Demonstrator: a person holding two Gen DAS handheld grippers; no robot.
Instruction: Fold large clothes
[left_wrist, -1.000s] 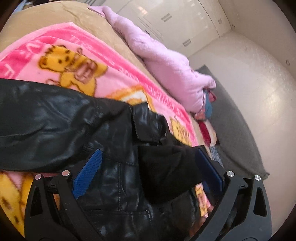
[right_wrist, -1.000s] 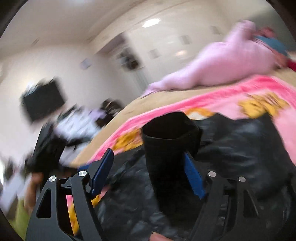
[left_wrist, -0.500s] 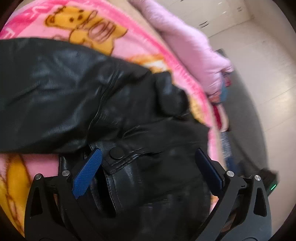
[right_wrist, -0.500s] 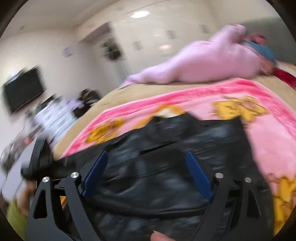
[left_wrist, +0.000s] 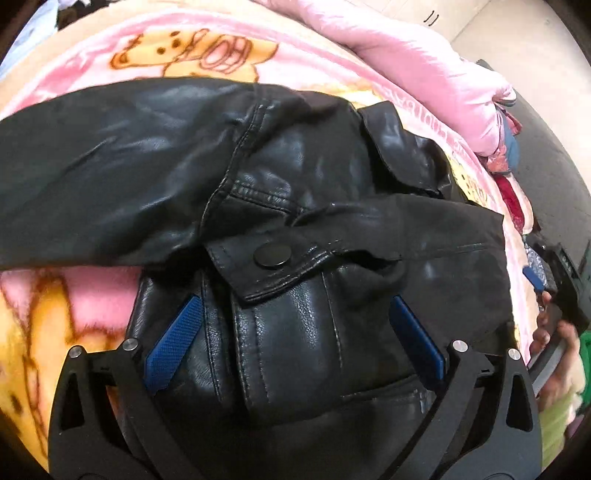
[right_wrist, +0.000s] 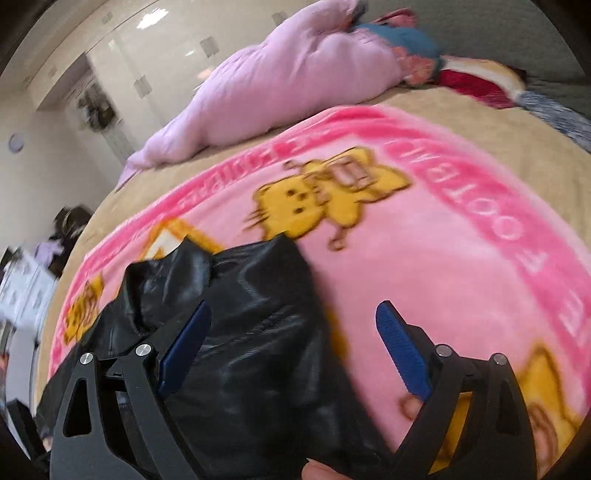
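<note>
A black leather jacket (left_wrist: 280, 206) lies on a pink cartoon blanket (left_wrist: 66, 302) on the bed. In the left wrist view one sleeve stretches left and a snap-button flap sits at the centre. My left gripper (left_wrist: 295, 336) is open, its blue pads (left_wrist: 173, 339) spread over the jacket's body close below. In the right wrist view a part of the jacket (right_wrist: 236, 314) lies at lower left on the blanket (right_wrist: 443, 266). My right gripper (right_wrist: 291, 343) is open and empty, straddling the jacket's right edge.
A pale pink quilt (right_wrist: 295, 81) lies along the far side of the bed, with mixed coloured clothes (right_wrist: 454, 70) at its end. The quilt also shows in the left wrist view (left_wrist: 406, 66). A hand and the other gripper (left_wrist: 554, 302) show at the right edge.
The right gripper has let go of the black sleeve cuff and swung right over the blanket. The left gripper has moved closer over the jacket, where the sleeve now lies folded.
</note>
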